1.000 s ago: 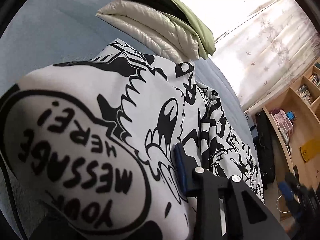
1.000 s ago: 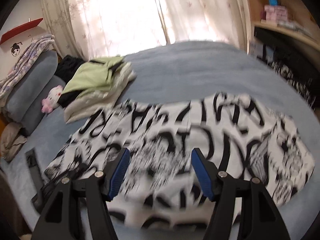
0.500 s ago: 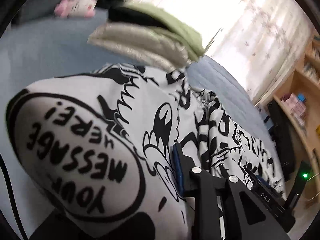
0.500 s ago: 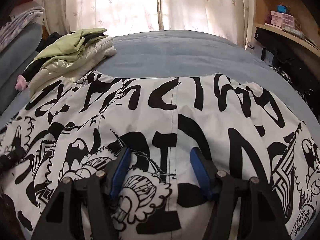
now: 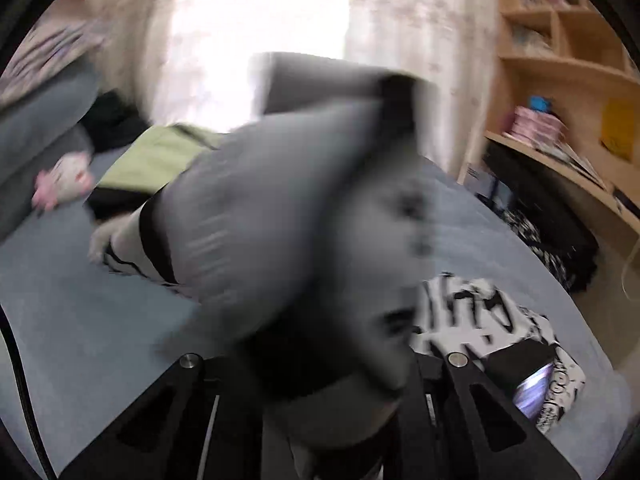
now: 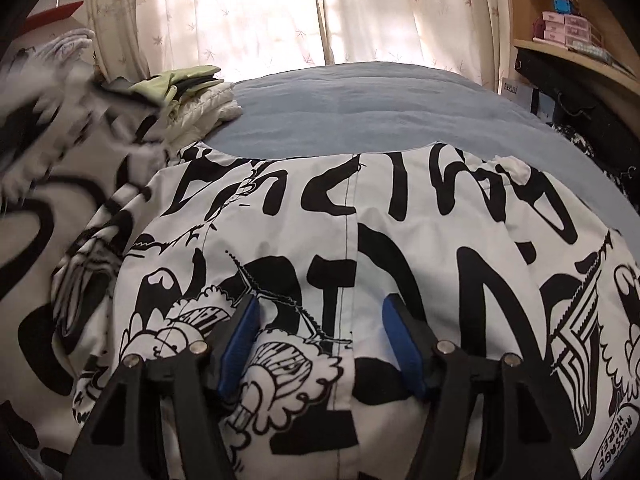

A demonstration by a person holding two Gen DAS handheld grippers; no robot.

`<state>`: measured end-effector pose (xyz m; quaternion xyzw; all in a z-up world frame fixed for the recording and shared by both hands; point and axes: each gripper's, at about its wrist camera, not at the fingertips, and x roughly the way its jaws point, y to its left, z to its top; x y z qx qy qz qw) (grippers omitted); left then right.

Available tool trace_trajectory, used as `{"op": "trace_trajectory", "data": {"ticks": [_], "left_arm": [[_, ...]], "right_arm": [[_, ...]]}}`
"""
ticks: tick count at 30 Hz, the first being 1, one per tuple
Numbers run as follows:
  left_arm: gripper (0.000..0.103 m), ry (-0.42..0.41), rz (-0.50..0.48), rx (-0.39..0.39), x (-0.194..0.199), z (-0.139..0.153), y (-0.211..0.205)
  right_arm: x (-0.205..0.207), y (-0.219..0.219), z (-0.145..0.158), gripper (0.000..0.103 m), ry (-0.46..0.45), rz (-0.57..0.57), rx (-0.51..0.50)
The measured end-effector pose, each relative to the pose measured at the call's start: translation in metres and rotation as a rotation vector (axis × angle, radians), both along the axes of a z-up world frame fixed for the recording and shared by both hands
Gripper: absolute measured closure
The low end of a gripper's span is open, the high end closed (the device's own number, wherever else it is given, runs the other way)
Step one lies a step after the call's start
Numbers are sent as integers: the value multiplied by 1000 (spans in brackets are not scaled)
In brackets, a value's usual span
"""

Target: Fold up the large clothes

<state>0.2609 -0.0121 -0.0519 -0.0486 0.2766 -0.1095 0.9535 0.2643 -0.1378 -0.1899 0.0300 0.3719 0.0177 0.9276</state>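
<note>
Left gripper (image 5: 320,364) lifts a blurred fold of printed garment (image 6: 360,248) over a blue bed (image 6: 360,100); its jaws are closing with cloth between them.

Right gripper (image 6: 320,340), jaws about half wide and holding nothing, hovers over the black-and-white garment spread on the bed. The cloth looks light, soft and floppy, likely to sag and slide, so edges, hems or corners seem the best holds. A stack of folded clothes (image 6: 200,96) sits just beyond its far left corner; shelves (image 6: 580,32) stand well apart on the right.
</note>
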Motion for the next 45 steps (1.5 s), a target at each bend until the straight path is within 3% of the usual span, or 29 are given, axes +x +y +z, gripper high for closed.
{"op": "trace_trajectory", "data": {"ticks": [6, 10, 13, 17, 22, 26, 33, 35, 38, 40, 42, 45], "left_arm": [[89, -40, -98, 67, -7, 23, -75], [89, -92, -189, 110, -22, 28, -123], [89, -70, -264, 131, -29, 20, -162], [89, -3, -391, 174, -41, -6, -226], [89, 89, -457, 365, -51, -74, -300], [89, 134, -456, 405, -51, -102, -307], [89, 105, -470, 254, -44, -60, -297], [89, 106, -481, 264, -45, -63, -301], [88, 158, -487, 334, -40, -94, -305], [86, 136, -495, 354, -44, -100, -301], [81, 119, -503, 365, -48, -95, -299], [66, 170, -542, 351, -48, -87, -294]], "right_arm": [[-21, -29, 9, 38, 56, 41, 143], [-60, -81, 24, 38, 131, 49, 338], [-102, -136, 25, 38, 155, -75, 447], [-154, -210, 27, 38, 152, -274, 475], [-195, -272, 30, 38, 150, -473, 428], [-209, -294, 26, 38, 138, -488, 479], [-200, -286, 27, 38, 136, -478, 420], [-203, -289, 27, 38, 130, -483, 426], [-202, -290, 28, 38, 134, -490, 418], [-203, -287, 30, 38, 137, -490, 408], [-204, -284, 32, 38, 140, -488, 396], [-205, -285, 34, 38, 139, -495, 390]]}}
